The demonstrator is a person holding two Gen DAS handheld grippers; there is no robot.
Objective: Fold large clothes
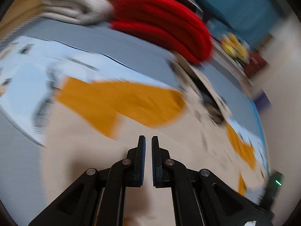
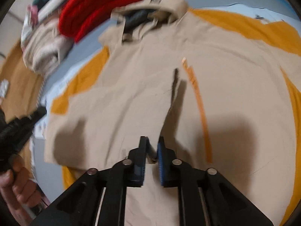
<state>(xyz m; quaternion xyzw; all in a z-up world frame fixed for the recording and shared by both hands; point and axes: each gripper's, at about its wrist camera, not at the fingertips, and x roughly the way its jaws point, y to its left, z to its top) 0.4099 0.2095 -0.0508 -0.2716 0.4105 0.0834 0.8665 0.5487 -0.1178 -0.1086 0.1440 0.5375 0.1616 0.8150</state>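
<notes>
Jacket (image 2: 143, 86) in beige lies spread flat on the bed, collar toward the red knit pile (image 2: 105, 5). Right gripper (image 2: 151, 150) pinches its front edge; left gripper (image 1: 148, 150) hovers nearly closed, empty. Folding looks underway: next, carry that edge across.

Red knit (image 1: 163, 22) folded at back of grey-blue bed surface (image 1: 131, 47), cream striped knit pile (image 1: 75, 3) touching it on one side. Teal fabric (image 1: 235, 5) behind. Small yellow object (image 1: 235, 47) near red knit, too blurred to identify.
</notes>
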